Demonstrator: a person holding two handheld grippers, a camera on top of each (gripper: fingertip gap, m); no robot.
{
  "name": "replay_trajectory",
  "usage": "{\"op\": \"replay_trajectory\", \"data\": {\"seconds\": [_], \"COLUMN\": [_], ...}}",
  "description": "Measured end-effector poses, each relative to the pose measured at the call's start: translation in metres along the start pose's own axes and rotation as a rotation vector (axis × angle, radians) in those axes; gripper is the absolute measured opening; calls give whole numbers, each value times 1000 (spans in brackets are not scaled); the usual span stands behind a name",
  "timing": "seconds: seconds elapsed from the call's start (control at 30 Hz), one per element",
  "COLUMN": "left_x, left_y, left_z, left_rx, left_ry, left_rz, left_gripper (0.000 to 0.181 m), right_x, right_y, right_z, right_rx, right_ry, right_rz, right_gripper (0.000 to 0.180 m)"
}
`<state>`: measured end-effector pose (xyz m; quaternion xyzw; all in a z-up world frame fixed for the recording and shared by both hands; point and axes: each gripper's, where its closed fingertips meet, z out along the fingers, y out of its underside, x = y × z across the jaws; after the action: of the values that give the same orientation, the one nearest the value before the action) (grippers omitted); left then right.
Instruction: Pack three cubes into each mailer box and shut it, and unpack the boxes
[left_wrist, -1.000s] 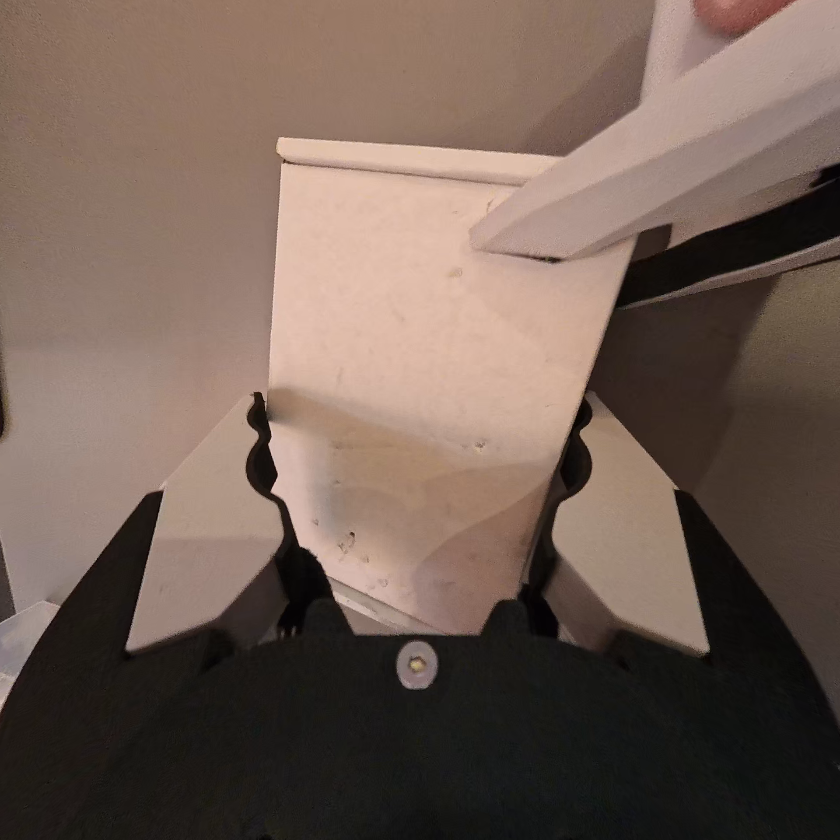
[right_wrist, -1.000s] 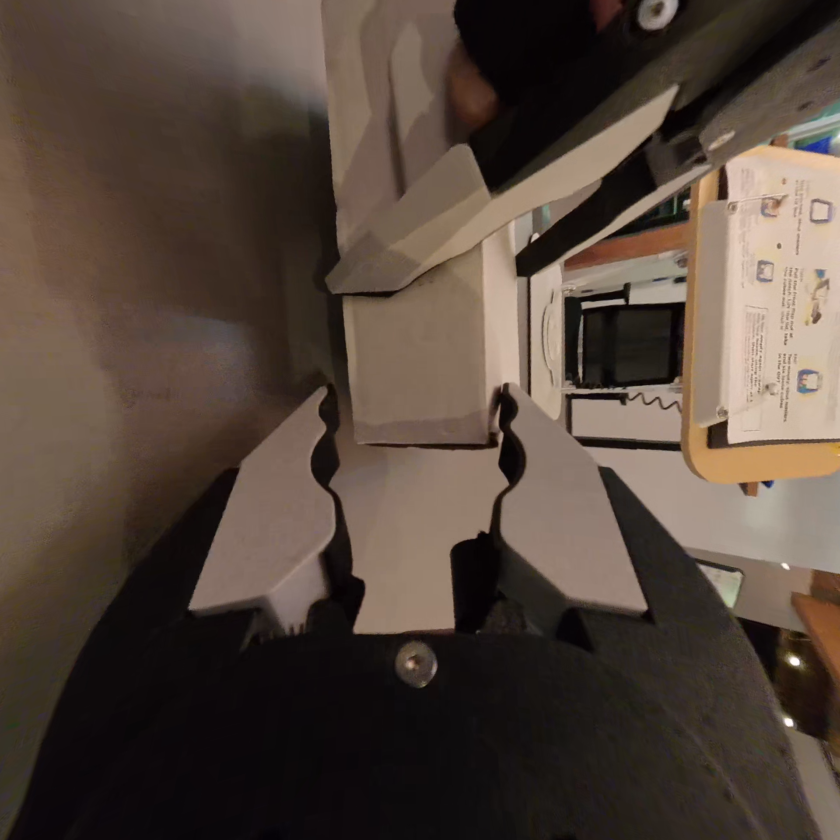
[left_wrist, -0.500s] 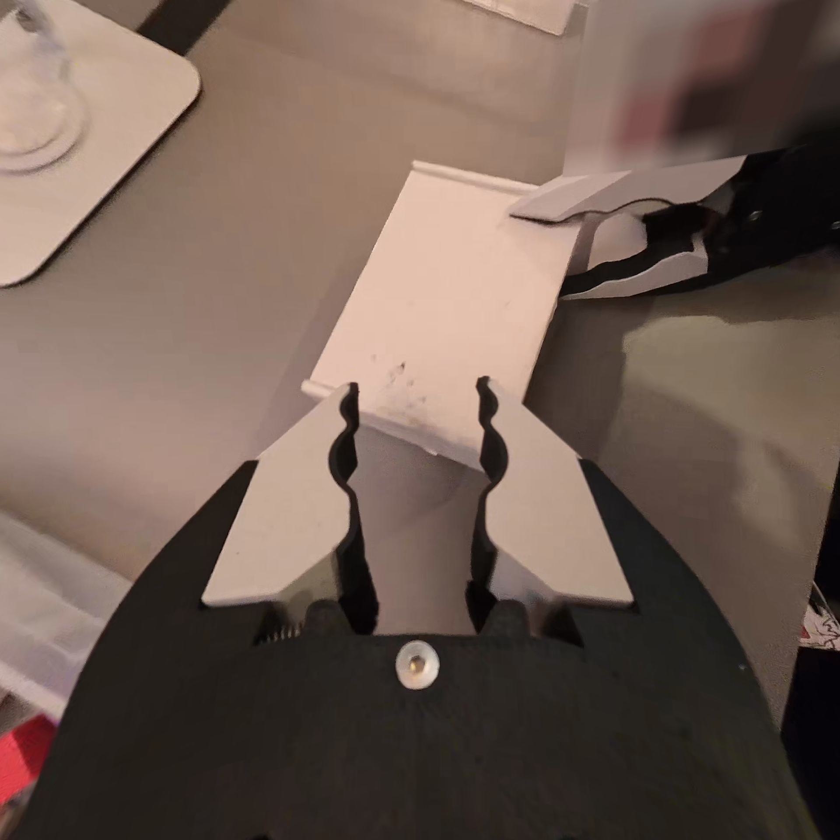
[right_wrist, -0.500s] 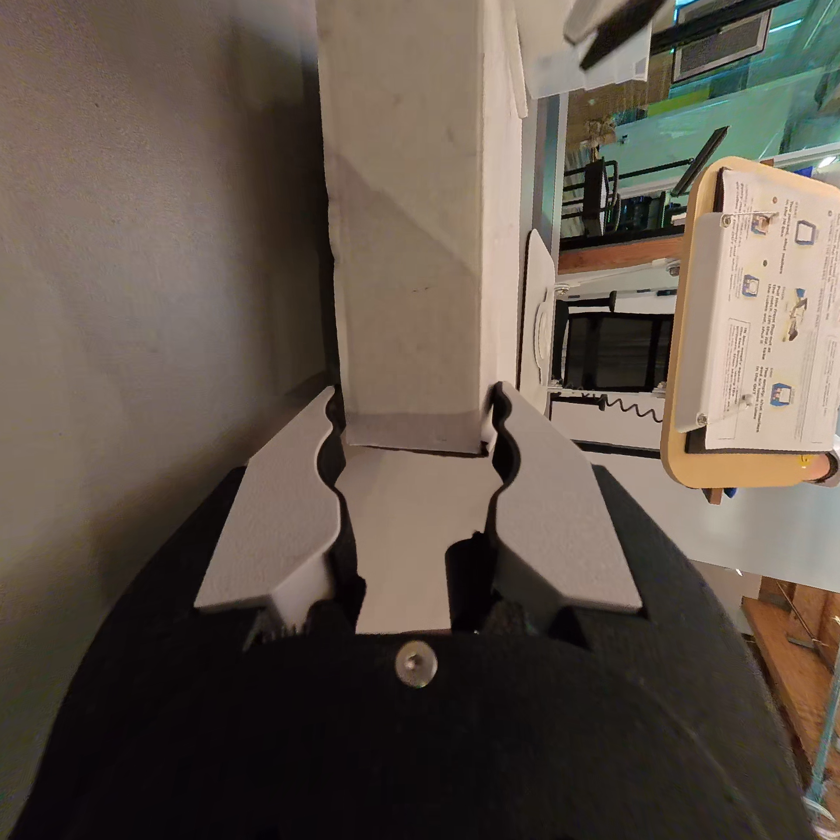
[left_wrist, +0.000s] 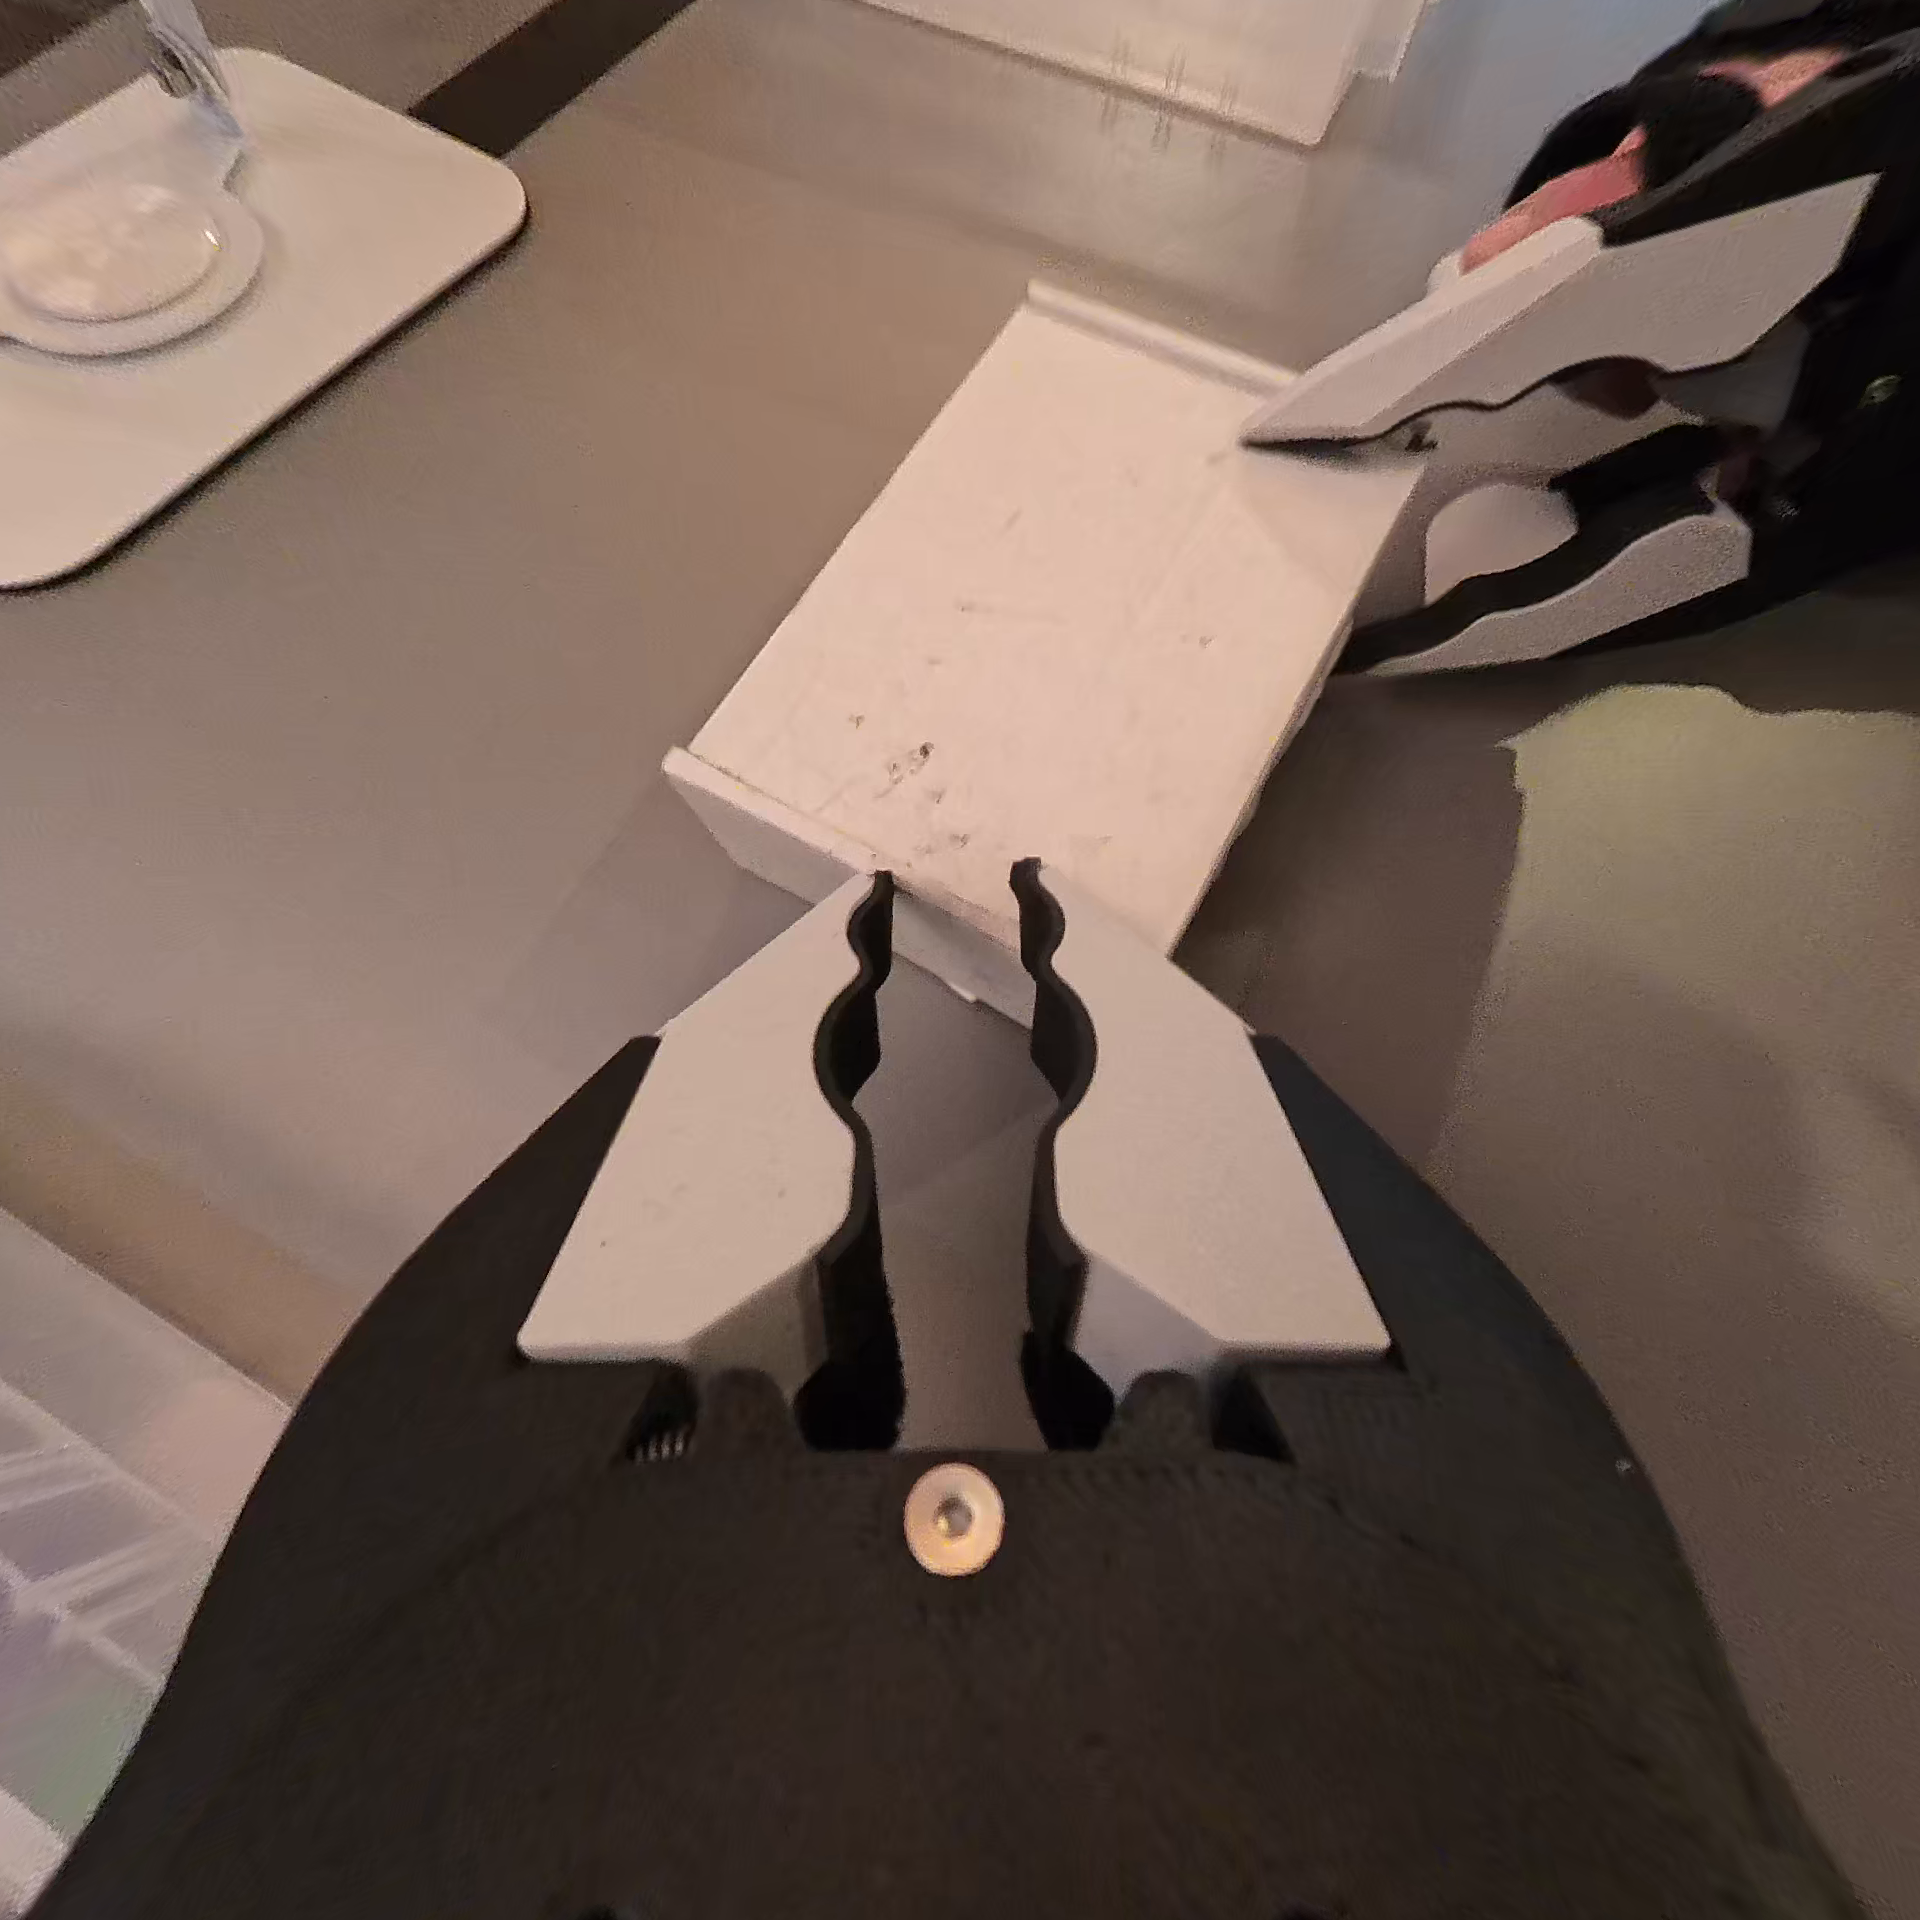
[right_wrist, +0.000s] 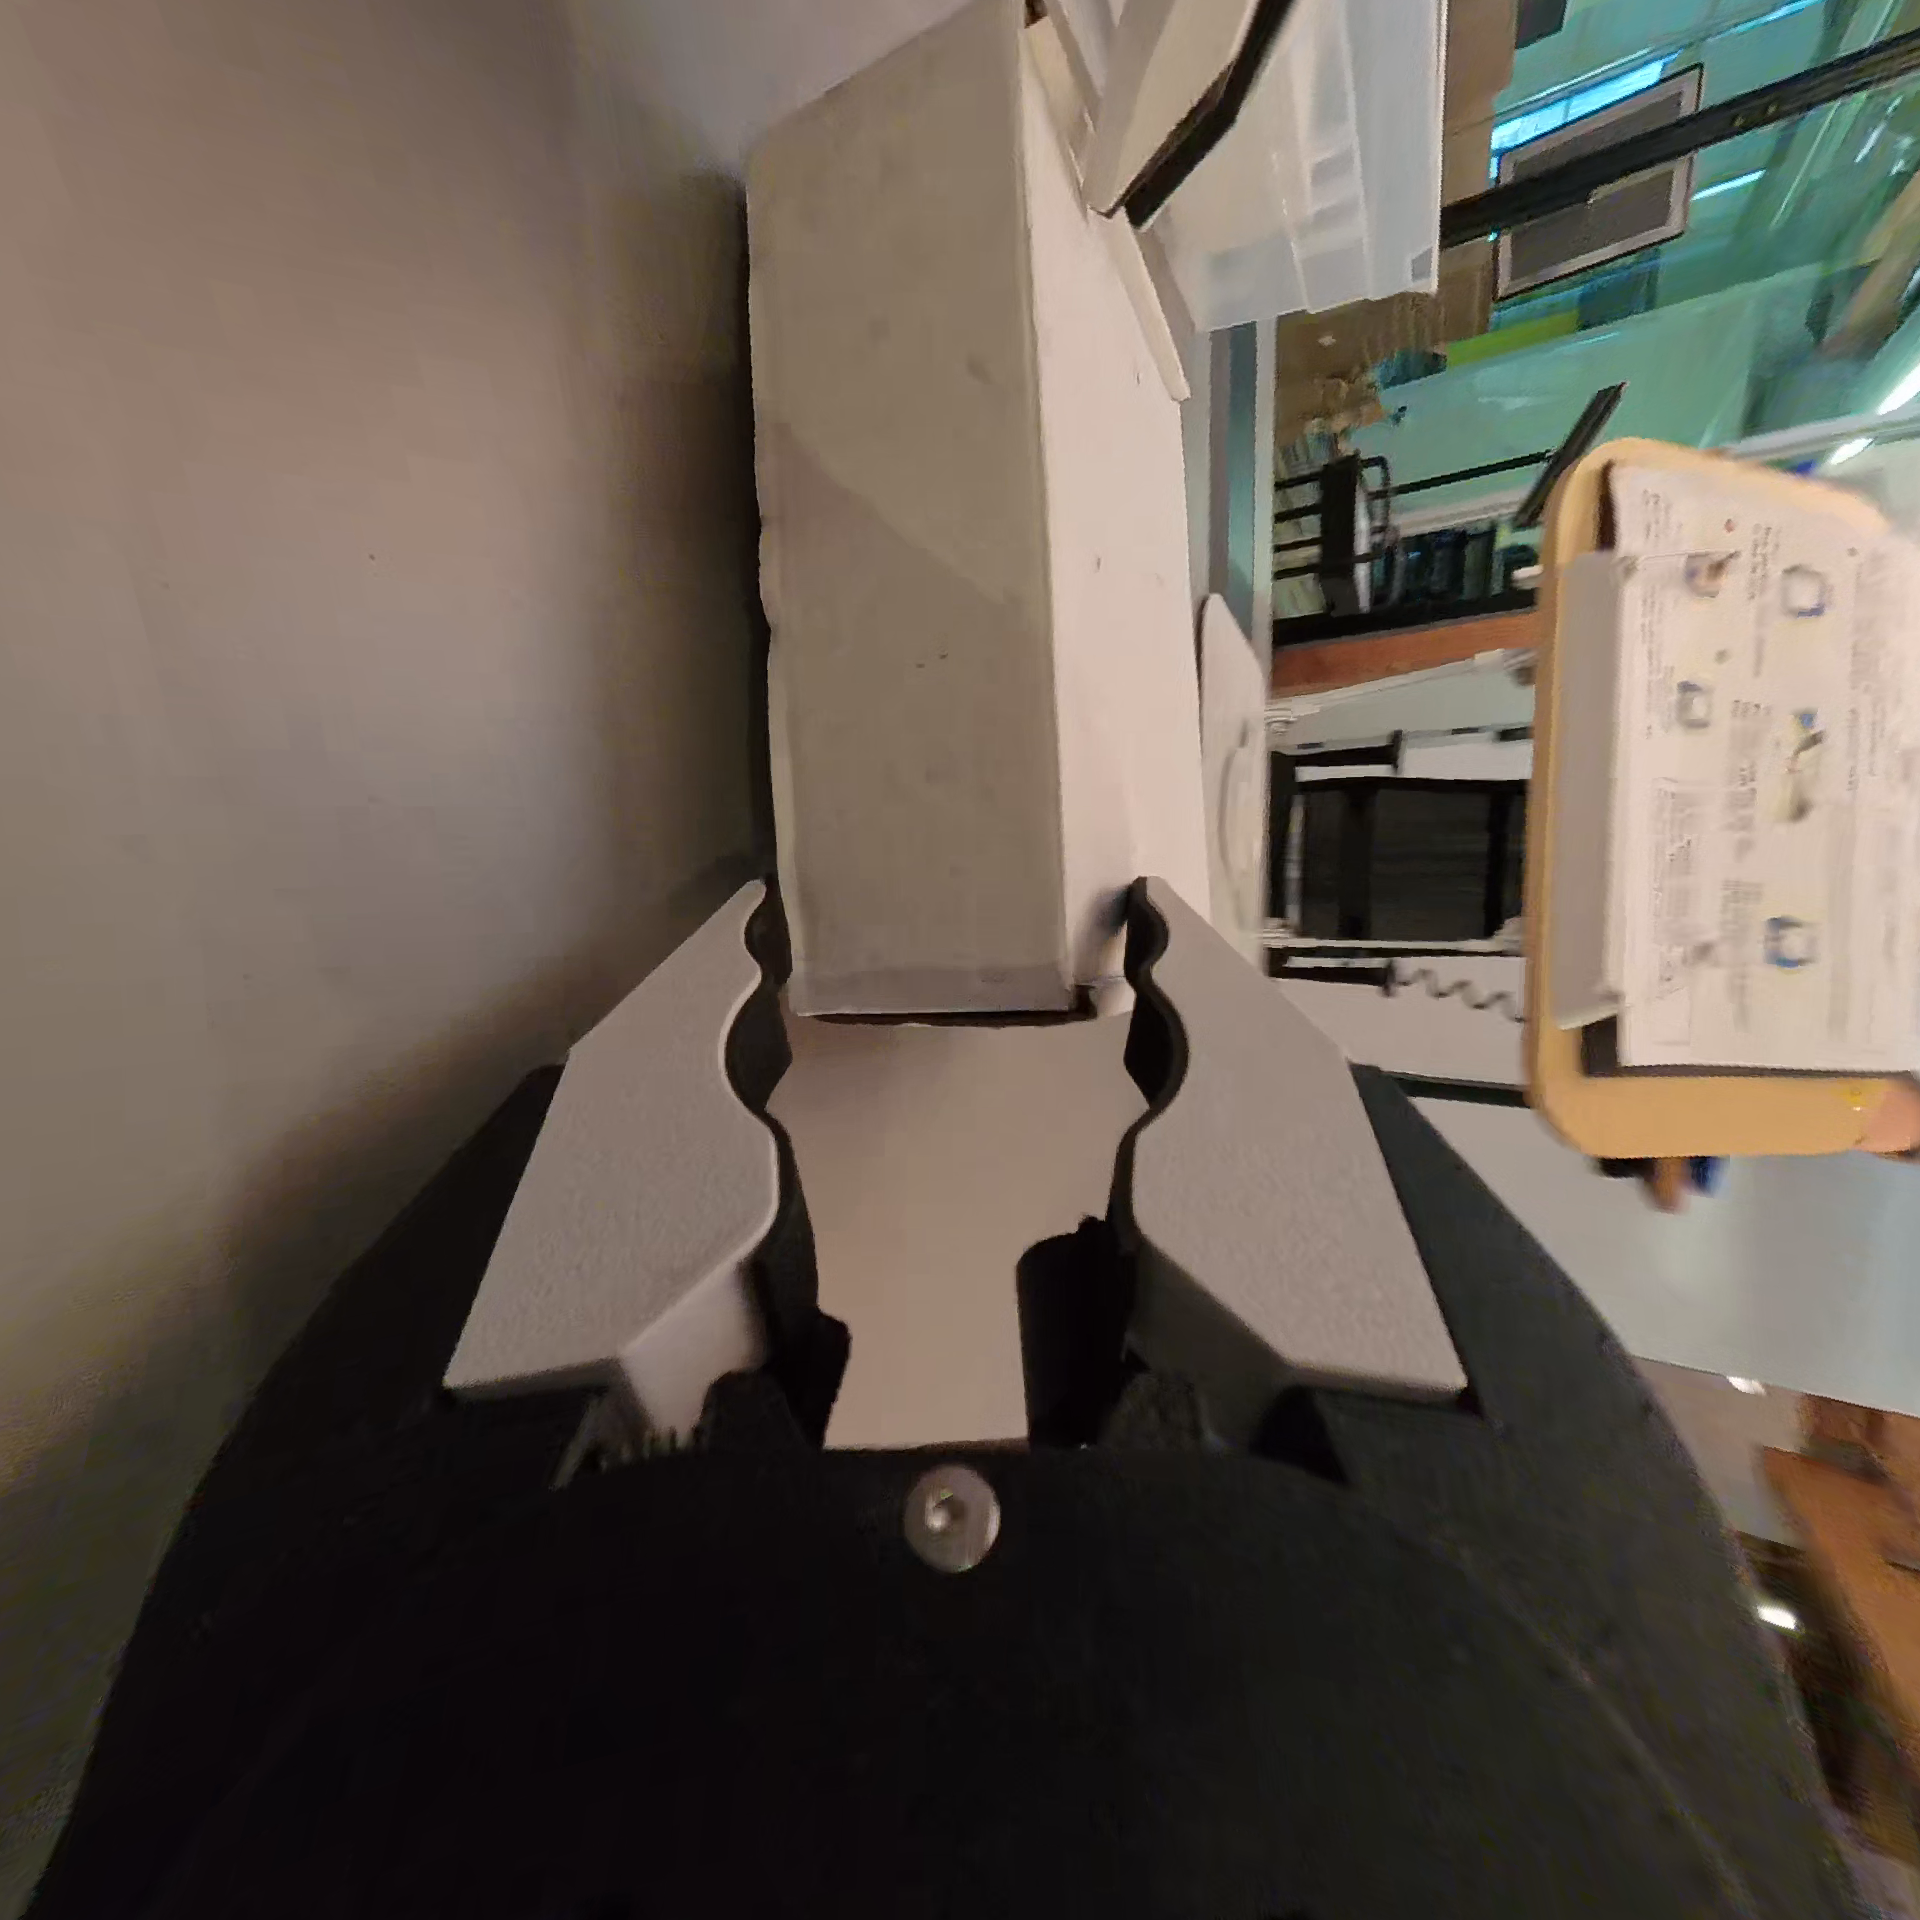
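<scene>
A closed white mailer box (left_wrist: 1039, 623) lies flat on the grey table (left_wrist: 520, 623). My left gripper (left_wrist: 956, 873) is open a little and empty, with its tips just short of the box's near end. My right gripper (left_wrist: 1299, 551) comes in from the right, one finger on the box's top and one low at its side. In the right wrist view, which is rolled sideways, the right gripper (right_wrist: 951, 904) is shut on the box (right_wrist: 914, 623) across its thickness. A finger of the left gripper (right_wrist: 1153, 125) shows at the top. No cubes are in view.
A white tray (left_wrist: 343, 312) holding a clear glass (left_wrist: 125, 208) sits at the far left. A clear plastic bin (left_wrist: 62, 1558) is at the near left. A white flat piece (left_wrist: 1143, 62) lies at the back. A wooden board with papers (right_wrist: 1714, 779) stands beyond the table.
My left gripper has let go of the box, narrowed its jaws and drawn back. The box has come down flat onto the table, still held by the right gripper.
</scene>
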<state>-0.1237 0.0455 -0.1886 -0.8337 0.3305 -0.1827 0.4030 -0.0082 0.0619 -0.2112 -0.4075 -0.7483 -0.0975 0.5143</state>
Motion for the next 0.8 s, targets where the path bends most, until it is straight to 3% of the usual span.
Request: {"op": "replay_trajectory", "data": {"seconds": [0.03,0.13,0.23,0.33,0.43,0.6,0.8], "left_x": [1,-1,-1,-2,2,4,-9], "left_y": [-1,0,-2,-2,-3,-37,-50], "left_z": [1,4,6,6,5,5,49], "left_rx": [12,8,39,37,15,44,-112], "left_ry": [-1,-32,-43,-36,-12,-11,-15], "left_rz": [5,41,40,39,61,163,291], "left_gripper": [22,21,21,21,25,35,47], "right_x": [-2,-5,-2,-3,-6,-6,-3], "right_y": [1,-1,-4,-4,-1,-1,-11], "right_z": [0,-4,-8,-7,-1,-1,-7], "right_rx": [16,87,149,116,58,49,42], "right_ry": [-33,-126,-199,-174,-133,-135,-100], "right_rz": [47,166,293,194,121,94,80], "right_gripper": [63,61,47,47,63,62,76]}}
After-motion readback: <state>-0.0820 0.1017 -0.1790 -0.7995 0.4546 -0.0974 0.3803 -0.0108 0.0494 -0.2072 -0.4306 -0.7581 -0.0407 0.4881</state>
